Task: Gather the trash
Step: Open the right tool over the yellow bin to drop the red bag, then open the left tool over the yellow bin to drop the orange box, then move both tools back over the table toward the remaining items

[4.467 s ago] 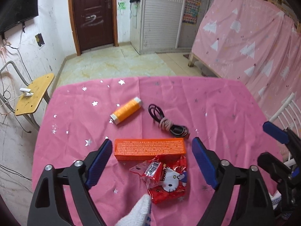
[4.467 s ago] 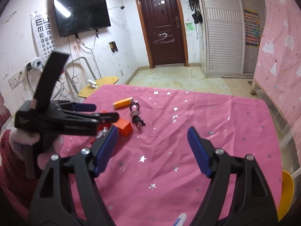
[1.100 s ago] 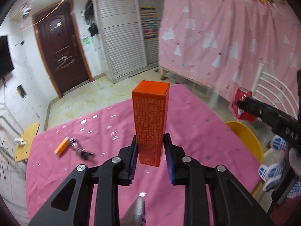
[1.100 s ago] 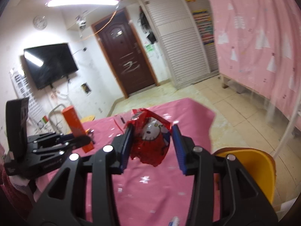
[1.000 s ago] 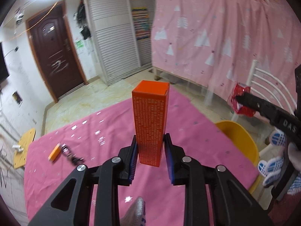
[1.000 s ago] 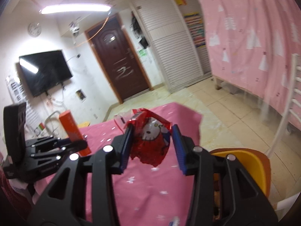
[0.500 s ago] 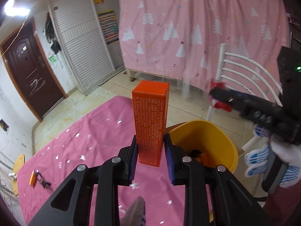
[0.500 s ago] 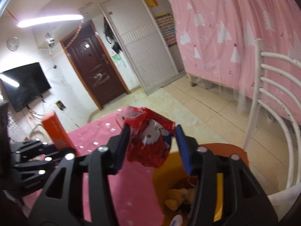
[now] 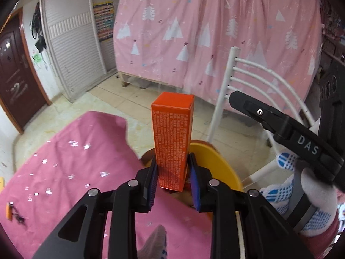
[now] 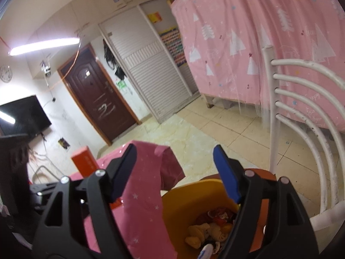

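Observation:
My left gripper is shut on a tall orange box, held upright over the near rim of a yellow bin beside the table. In the right wrist view my right gripper hangs above the same yellow bin; its jaws are opening and nothing is between them. A red printed wrapper lies inside the bin on top of other scraps. The orange box also shows at the left of that view.
The pink star-print tablecloth ends right at the bin. A white metal chair stands close behind the bin. An orange spool and a black cable lie at the table's far end. A gloved hand holds the right gripper.
Both grippers swung from over the table to the yellow bin. The right gripper's jaws spread and the red wrapper dropped into the bin. The left gripper kept its hold on the orange box.

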Demonstrator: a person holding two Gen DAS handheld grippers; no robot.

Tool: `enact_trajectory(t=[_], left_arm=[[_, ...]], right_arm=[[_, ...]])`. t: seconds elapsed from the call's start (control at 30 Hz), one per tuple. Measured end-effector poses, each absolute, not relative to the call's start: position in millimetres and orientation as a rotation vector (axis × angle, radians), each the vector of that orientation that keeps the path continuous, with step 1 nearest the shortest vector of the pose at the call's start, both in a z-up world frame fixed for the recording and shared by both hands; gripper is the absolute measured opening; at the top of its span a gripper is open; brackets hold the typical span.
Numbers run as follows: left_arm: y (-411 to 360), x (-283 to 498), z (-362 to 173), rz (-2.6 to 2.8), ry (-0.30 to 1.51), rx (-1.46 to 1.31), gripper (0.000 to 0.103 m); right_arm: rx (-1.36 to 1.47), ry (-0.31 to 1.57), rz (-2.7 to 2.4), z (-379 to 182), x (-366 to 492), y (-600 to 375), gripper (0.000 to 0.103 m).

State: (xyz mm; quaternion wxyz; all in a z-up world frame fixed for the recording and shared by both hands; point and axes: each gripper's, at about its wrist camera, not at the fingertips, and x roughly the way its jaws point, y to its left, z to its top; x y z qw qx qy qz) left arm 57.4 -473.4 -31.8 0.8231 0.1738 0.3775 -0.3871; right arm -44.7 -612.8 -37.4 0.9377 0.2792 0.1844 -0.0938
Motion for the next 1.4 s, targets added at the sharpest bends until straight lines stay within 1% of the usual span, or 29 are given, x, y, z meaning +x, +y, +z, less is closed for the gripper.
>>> enact_trajectory(t=[0.03, 0.1, 0.13, 0.17, 0.2, 0.37, 0.73, 1.0, 1.2, 1.4], left_arm=[[-476.3, 56.9, -32.9, -0.846, 0.810, 0.359, 0.020], [-483.4, 55.0, -34.1, -0.875, 0.824, 0.347, 0.028], [-484.7, 53.5, -34.0, -0.882, 0.825, 0.342, 0.045], [-486.9, 52.5, -33.7, -0.884, 0.820, 0.342, 0.059], [-486.9, 50.3, -32.7, -0.881, 0.809, 0.343, 0.062], [-481.8, 48.1, -30.9, -0.861, 0.804, 0.339, 0.062], [-439.7, 54.6, -9.6, -0.820, 0.761, 0.277, 0.062], [-379.0, 69.1, 4.7, -0.733, 0.692, 0.280, 0.062], [-325.4, 93.2, 10.0, -0.666, 0.701, 0.216, 0.062], [-286.9, 113.5, 10.7, -0.612, 0.700, 0.181, 0.062]], right_arm=[[0.578, 0.369, -0.191, -37.0, -46.5, -615.3, 0.071], [0.585, 0.359, -0.197, -36.4, -48.2, -617.5, 0.071], [0.590, 0.354, -0.198, -36.5, -49.6, -618.5, 0.071], [0.594, 0.352, -0.197, -37.0, -50.4, -619.6, 0.071], [0.596, 0.353, -0.193, -37.5, -50.1, -620.1, 0.071], [0.589, 0.355, -0.182, -37.2, -47.5, -615.1, 0.074], [0.527, 0.362, -0.119, -26.7, -38.8, -583.8, 0.075], [0.541, 0.396, -0.049, -28.8, -23.8, -554.3, 0.075], [0.517, 0.458, 0.012, -33.4, 3.5, -518.5, 0.075], [0.445, 0.504, 0.083, -24.6, 30.0, -471.7, 0.075]])
